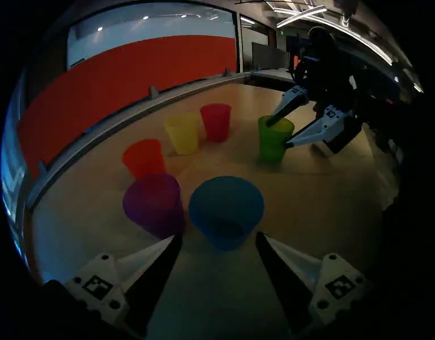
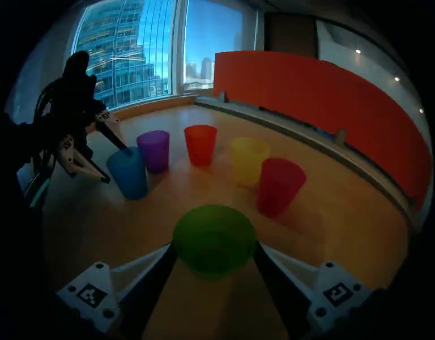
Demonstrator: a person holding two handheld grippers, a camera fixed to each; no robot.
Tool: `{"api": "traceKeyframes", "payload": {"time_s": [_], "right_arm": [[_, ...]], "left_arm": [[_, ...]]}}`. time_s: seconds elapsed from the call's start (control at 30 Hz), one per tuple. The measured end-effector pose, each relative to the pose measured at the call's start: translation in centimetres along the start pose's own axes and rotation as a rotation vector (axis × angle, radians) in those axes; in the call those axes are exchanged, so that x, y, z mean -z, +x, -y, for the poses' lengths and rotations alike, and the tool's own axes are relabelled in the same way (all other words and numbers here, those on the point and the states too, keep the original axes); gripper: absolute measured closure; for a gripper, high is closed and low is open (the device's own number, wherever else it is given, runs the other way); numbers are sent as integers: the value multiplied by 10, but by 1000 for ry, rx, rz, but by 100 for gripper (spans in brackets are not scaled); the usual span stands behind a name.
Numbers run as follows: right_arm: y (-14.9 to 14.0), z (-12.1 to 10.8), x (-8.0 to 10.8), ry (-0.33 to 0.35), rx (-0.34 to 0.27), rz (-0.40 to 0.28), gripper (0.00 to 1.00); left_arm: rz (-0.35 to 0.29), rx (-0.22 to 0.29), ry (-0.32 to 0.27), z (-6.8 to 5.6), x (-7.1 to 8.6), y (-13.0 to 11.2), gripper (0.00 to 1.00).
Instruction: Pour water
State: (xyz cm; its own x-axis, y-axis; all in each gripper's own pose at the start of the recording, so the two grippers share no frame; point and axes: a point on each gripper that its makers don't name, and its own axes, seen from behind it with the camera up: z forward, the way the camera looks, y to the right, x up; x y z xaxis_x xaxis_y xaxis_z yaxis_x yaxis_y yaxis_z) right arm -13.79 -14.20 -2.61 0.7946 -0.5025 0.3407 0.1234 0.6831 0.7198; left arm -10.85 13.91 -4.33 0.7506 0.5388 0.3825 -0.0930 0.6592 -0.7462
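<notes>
Several coloured plastic cups stand on a wooden table. The blue cup (image 1: 226, 212) sits between the fingers of my left gripper (image 1: 216, 241), which is open, with gaps on both sides. The green cup (image 2: 214, 241) stands on the table with my right gripper (image 2: 214, 245) shut on it, both fingertips against its sides. From the left gripper view the green cup (image 1: 274, 137) is far right, with the right gripper (image 1: 277, 134) straddling it. The right gripper view shows the blue cup (image 2: 128, 173) with the left gripper (image 2: 118, 166) around it.
Beside the blue cup are a purple cup (image 1: 154, 203), an orange cup (image 1: 144, 157), a yellow cup (image 1: 182, 132) and a red cup (image 1: 216, 120), close together. A red wall panel (image 1: 121, 79) runs behind the table. Bare tabletop (image 1: 325, 192) lies between the blue and green cups.
</notes>
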Motion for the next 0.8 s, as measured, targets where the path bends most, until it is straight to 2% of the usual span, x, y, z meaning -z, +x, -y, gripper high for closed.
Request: {"api": "traceKeyframes", "payload": {"time_s": [0.8], "right_arm": [[-5,-9,49,-91,-91,-96,0]], "left_arm": [[-71,98,119,17,31,-7,3]]}}
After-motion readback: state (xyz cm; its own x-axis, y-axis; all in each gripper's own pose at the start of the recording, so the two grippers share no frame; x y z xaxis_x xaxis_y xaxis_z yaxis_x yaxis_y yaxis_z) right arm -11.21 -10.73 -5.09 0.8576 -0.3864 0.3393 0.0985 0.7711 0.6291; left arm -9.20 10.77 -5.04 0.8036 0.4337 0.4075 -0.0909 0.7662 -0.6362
